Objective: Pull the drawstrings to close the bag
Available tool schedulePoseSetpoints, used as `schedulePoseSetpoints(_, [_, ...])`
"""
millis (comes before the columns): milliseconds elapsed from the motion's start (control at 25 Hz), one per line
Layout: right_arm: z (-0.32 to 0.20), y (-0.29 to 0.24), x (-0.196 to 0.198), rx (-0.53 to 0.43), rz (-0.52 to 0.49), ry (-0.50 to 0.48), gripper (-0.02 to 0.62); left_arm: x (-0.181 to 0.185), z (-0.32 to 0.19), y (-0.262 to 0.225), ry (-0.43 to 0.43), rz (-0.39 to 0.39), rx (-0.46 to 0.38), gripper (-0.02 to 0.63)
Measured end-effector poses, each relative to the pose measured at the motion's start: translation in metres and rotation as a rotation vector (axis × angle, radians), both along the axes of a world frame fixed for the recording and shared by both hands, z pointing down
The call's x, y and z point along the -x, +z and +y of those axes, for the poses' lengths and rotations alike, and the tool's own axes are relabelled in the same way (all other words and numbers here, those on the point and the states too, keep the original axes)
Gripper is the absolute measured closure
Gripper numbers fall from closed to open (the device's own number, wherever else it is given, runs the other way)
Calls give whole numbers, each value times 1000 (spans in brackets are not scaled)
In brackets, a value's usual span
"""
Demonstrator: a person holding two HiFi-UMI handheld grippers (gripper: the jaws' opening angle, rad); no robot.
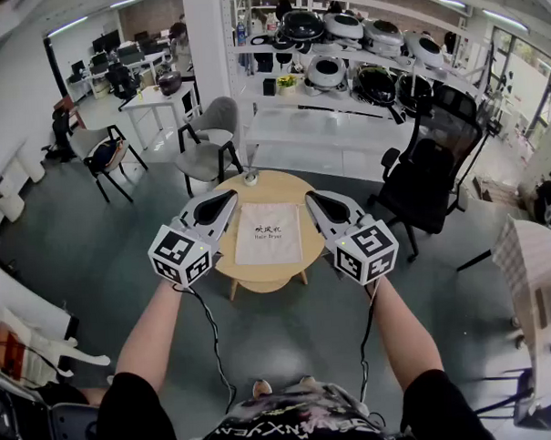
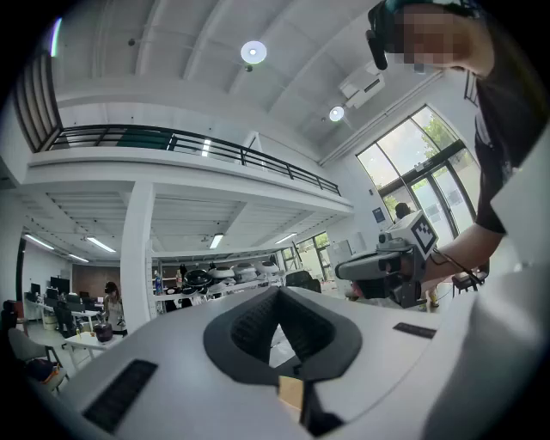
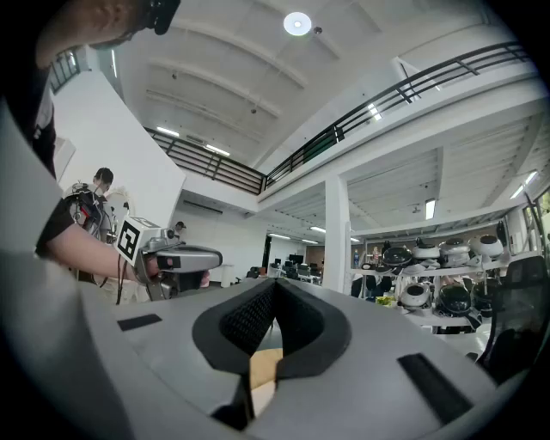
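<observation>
A flat beige drawstring bag (image 1: 268,233) with dark print lies on a small round wooden table (image 1: 264,277) in the head view. My left gripper (image 1: 227,197) is held level over the table's left edge, my right gripper (image 1: 311,197) over its right edge, with the bag between and below them. Both are shut and hold nothing. In the left gripper view the left gripper (image 2: 277,296) has its black pads together, and the right gripper (image 2: 387,268) shows beyond. The right gripper view shows the right gripper (image 3: 273,288) likewise closed, the left gripper (image 3: 176,258) beside it. No drawstring can be made out.
A small white object (image 1: 251,178) stands at the table's far edge. A grey chair (image 1: 210,140) is behind to the left, a black office chair (image 1: 429,176) to the right. White shelves with cookers (image 1: 359,38) stand at the back. Grey floor surrounds the table.
</observation>
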State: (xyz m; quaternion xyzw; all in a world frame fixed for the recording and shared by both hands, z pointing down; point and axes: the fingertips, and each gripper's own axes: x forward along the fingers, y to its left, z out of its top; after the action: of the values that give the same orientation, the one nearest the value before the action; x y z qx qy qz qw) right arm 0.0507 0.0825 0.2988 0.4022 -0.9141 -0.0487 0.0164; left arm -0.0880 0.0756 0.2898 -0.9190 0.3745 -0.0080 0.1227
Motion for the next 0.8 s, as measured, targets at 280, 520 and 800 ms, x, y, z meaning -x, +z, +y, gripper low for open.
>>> schedulePoseSetpoints(280, [0,-4,-2,-1,1,3,597,-2,-1,-3,3,0,-2,595])
schedulePoseSetpoints(520, [3,-3,-2,5,5,3,597,-1,0,-3,1,-3,2,595])
schedulePoseSetpoints(800, [4,-4,-2,4,-10,-4,594,-5,-1,-1,3,-24,2,595])
